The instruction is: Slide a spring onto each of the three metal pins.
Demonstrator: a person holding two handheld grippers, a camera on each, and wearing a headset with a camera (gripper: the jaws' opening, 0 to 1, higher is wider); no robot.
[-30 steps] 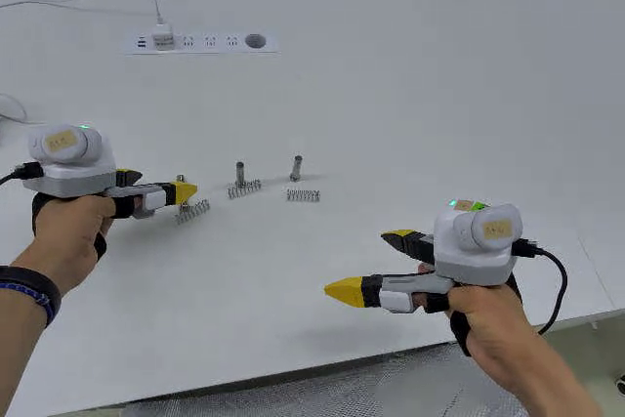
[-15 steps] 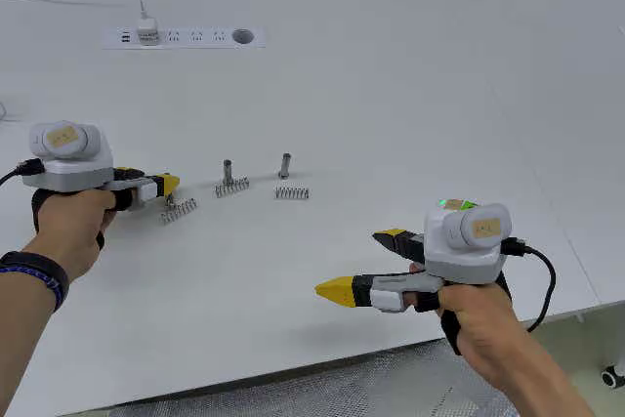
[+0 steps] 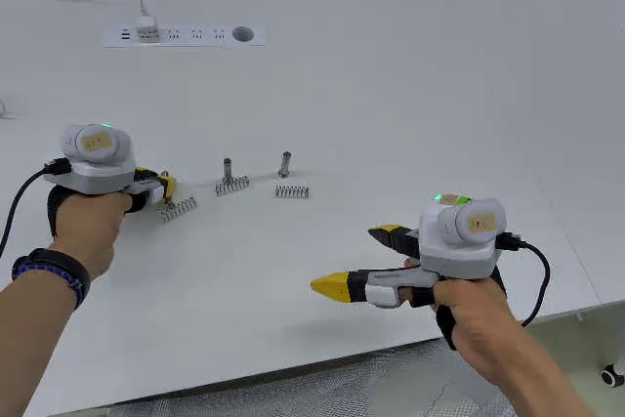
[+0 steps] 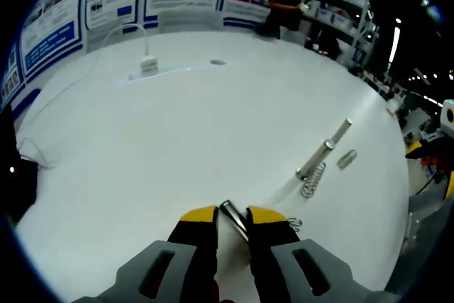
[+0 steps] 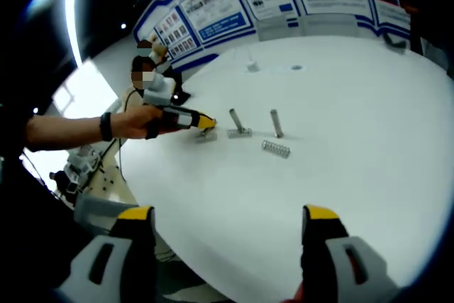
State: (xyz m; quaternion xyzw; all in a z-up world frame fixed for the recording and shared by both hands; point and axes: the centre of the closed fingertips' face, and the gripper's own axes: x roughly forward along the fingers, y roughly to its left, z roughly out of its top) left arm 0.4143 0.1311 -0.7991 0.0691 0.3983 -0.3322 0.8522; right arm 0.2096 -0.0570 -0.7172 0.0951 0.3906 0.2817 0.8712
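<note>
The middle pin (image 3: 228,169) stands upright on the white table (image 3: 410,104), and everything else is placed from it. The middle spring (image 3: 231,186) lies flat right at its foot, on the side nearer the person; I cannot tell whether the two touch. To the right of the middle pin in the head view, near but apart, the right pin (image 3: 285,163) also stands upright. The right spring (image 3: 291,191) lies flat just in front of that pin, apart from it. To the left of the middle pin and near it, a hand (image 3: 86,227) holds the left gripper (image 3: 164,186) low over the table, its yellow tips pointing toward the middle pin. In the left gripper view its jaws stand close together with a narrow gap between them. The third pin (image 4: 232,216) sits in that gap between the yellow tips, but whether the pads press on it cannot be told. The left spring (image 3: 179,208) lies on the table just beside those tips, left of the middle pin. The right gripper (image 3: 356,261) hovers well apart from the middle pin, to its right and toward the table's near edge. Its jaws are spread wide, with nothing between them and touching nothing, and its tips point leftward.
</note>
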